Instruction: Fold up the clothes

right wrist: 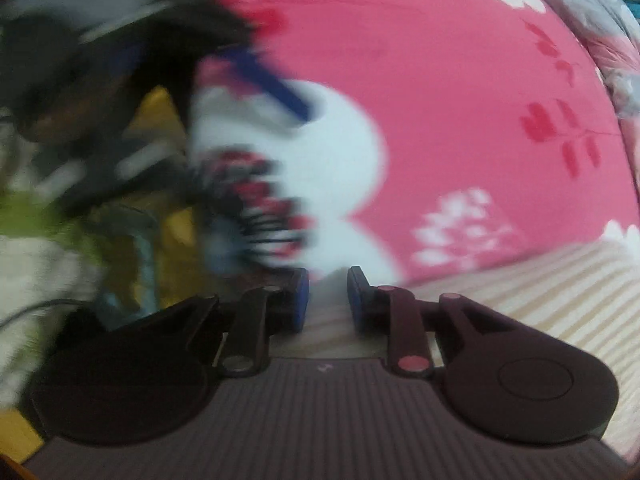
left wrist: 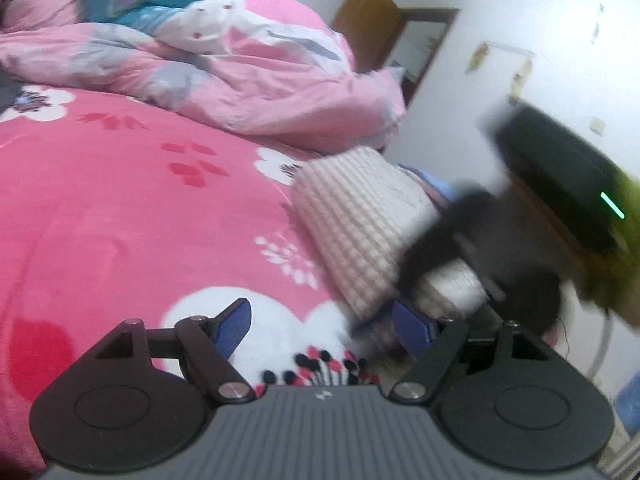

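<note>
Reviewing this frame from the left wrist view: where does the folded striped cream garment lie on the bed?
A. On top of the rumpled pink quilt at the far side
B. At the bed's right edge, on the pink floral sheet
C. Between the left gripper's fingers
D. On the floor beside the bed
B: the striped garment lies on the pink floral sheet at its right edge, apart from the quilt; the open left gripper holds nothing.

Open bedspread (left wrist: 120, 208); crumpled quilt (left wrist: 240, 80) apparently behind.

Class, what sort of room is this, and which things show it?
Probably a bedroom: a bed with a pink floral sheet, a rumpled duvet and a wooden door behind.
</note>
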Available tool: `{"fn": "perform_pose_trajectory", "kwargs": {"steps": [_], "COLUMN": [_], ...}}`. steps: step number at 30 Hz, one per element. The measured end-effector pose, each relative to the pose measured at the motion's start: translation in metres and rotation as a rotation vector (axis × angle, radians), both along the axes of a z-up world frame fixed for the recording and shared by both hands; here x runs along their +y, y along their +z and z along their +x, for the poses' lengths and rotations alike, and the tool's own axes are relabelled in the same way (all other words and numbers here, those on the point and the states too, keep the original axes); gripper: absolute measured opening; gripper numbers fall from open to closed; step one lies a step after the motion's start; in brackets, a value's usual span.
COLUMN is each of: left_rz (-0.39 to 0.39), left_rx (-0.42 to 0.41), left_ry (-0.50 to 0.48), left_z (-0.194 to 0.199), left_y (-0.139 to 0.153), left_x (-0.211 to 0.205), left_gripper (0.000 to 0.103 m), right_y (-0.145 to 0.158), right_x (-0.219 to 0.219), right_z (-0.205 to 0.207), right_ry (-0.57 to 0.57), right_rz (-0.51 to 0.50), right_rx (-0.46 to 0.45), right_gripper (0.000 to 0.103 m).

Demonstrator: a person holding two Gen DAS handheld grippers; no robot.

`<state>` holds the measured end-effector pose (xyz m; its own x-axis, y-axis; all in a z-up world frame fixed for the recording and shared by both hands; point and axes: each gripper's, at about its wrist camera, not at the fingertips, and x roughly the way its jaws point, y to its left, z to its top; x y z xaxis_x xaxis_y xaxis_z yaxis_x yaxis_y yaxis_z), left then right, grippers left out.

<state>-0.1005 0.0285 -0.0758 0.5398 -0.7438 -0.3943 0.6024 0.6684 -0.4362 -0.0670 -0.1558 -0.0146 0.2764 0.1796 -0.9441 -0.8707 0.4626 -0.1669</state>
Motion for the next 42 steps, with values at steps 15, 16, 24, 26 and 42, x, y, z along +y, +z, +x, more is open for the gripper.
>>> {"fn": "perform_pose_trajectory", "kwargs": {"steps": [15,16,24,26,42], "left_rz": [0.243,0.272,0.423,0.410,0.478], "left_rx": [-0.284,-0.320,-0.501,-0.485,-0.474], "left_ry": [-0.179,-0.175,-0.101,-0.063,-0.028], "left_z": [-0.031,-0.035,-0.057,-0.054,-0.055], "left_y": [0.009,0.007,-0.004,-0.001,0.006], "left_x": [-0.099,-0.107,-0.139,-0.135,-0.151], "left_gripper": [0.088,0.088,0.086,0.086,0.082], "right_y": [0.018,0.013,-0.030,-0.041,-0.062], "right_x": [-0.155,-0.161,-0.194,-0.197,-0.208], "right_z": [-0.196,-0.201,-0.212,-0.211,-0.223], "right_ry": [-1.250,-1.300,-1.560,-1.588,-1.527], "right_rz": [0.953,1.021,1.273,1.304,1.489], "right_rx": [-0.414,-0.424,-0.408,-0.407,-0.601], "right_gripper": [0.052,0.052,0.055,0.054,0.007]}}
